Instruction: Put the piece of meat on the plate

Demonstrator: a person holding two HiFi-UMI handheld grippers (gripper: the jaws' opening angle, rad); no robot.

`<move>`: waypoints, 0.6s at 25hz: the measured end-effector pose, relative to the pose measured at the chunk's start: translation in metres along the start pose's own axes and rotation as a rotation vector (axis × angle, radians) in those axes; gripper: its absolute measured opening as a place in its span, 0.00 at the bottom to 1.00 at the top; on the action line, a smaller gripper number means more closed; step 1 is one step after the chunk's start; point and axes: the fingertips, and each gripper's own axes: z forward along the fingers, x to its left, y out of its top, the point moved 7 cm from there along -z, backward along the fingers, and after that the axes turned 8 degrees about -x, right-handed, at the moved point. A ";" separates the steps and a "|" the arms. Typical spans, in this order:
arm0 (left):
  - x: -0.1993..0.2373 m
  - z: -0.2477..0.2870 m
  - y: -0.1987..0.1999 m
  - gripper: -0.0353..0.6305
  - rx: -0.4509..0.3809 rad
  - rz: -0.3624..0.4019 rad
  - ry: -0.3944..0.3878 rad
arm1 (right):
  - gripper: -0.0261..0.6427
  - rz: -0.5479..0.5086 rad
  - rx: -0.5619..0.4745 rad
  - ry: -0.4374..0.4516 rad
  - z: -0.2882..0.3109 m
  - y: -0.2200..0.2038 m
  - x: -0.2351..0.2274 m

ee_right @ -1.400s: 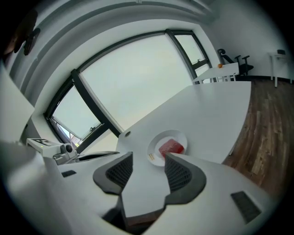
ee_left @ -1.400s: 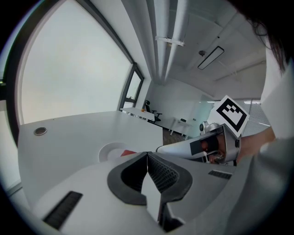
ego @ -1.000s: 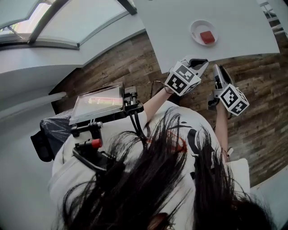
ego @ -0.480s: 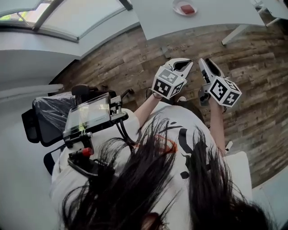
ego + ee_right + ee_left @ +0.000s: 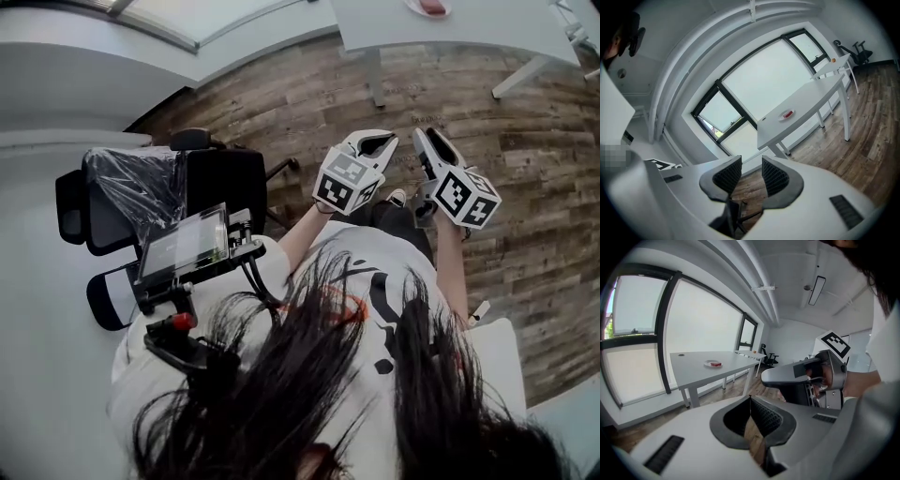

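The red piece of meat [image 5: 716, 364] lies on a small white plate [image 5: 710, 363] on a grey table [image 5: 689, 366], several steps away from me. The right gripper view shows the same meat [image 5: 788, 113] on the plate [image 5: 783, 117]. In the head view the plate [image 5: 418, 7] is cut by the top edge. My left gripper [image 5: 750, 399] is shut and empty, its tips touching. My right gripper [image 5: 751, 172] is open with nothing between its pads. Both grippers are held over the wooden floor in front of the person: the left gripper [image 5: 377, 141] and the right gripper [image 5: 424, 139].
A black office chair [image 5: 141, 187] wrapped in plastic stands at the person's left. A tablet on a rig [image 5: 183, 246] hangs by the left shoulder. Table legs [image 5: 375, 80] stand ahead. More desks and chairs [image 5: 761, 355] are at the far end of the room.
The person has stepped back from the table: plate and meat went from right under the grippers to far off. The left jaws stay shut; the right jaws stand a little closer together.
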 end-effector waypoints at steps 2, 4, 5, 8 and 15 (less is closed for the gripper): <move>0.000 -0.002 0.001 0.06 0.002 -0.001 0.004 | 0.25 0.001 0.003 0.004 0.001 -0.001 0.002; -0.001 -0.006 0.000 0.06 -0.001 -0.004 0.000 | 0.25 0.004 -0.002 -0.002 -0.001 -0.005 0.004; -0.002 -0.008 0.000 0.06 -0.004 -0.004 -0.004 | 0.25 0.006 -0.006 -0.005 -0.002 -0.007 0.005; -0.001 -0.010 -0.001 0.06 -0.008 -0.001 -0.008 | 0.25 0.006 -0.016 -0.006 -0.002 -0.008 0.002; 0.002 0.011 0.006 0.06 0.026 0.006 0.000 | 0.25 0.052 -0.040 -0.032 0.003 0.011 -0.028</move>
